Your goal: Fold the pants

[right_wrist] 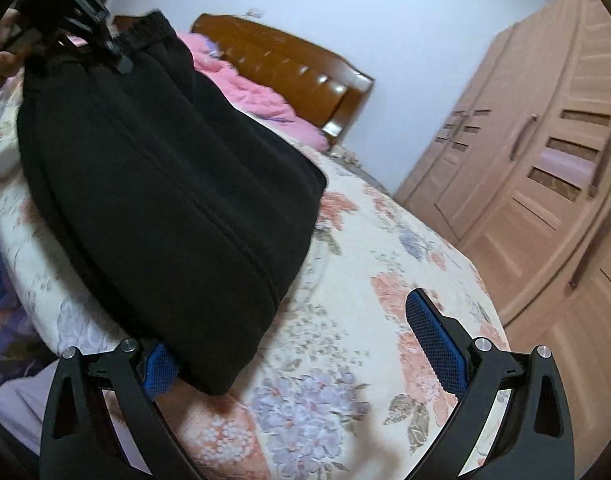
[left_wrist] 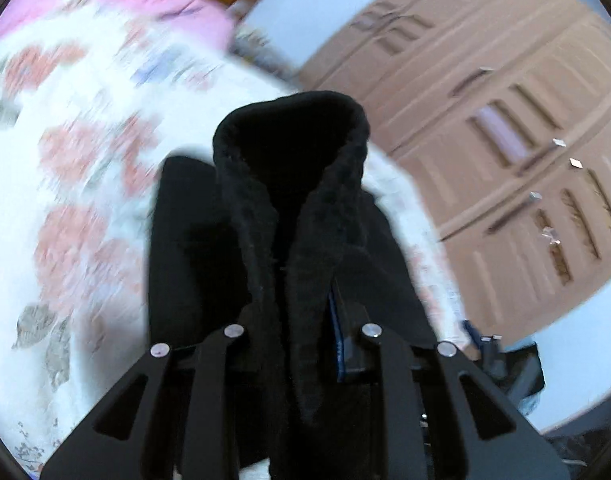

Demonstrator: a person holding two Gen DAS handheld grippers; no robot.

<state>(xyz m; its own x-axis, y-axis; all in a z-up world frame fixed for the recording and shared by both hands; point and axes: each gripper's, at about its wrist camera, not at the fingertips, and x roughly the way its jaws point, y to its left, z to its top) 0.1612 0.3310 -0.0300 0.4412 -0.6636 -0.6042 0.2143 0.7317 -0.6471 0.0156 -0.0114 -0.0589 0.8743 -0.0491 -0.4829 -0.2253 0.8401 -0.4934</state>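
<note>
Left wrist view: the left claw [left_wrist: 301, 320] is clamped narrow on a bunched fold of the black pants [right_wrist: 165, 200], which drape onto the bed [right_wrist: 365, 280]. The right claw [right_wrist: 301, 336] gapes wide, holding nothing, so thick fabric may slip and spoil the fold.

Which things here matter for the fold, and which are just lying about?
Part of the job:
- black pants
- left gripper, jaws shut on the pants
- right gripper, jaws open
- floral bedspread, the folding surface

Just lying about:
- pink blanket
- wooden headboard
- wardrobe
</note>
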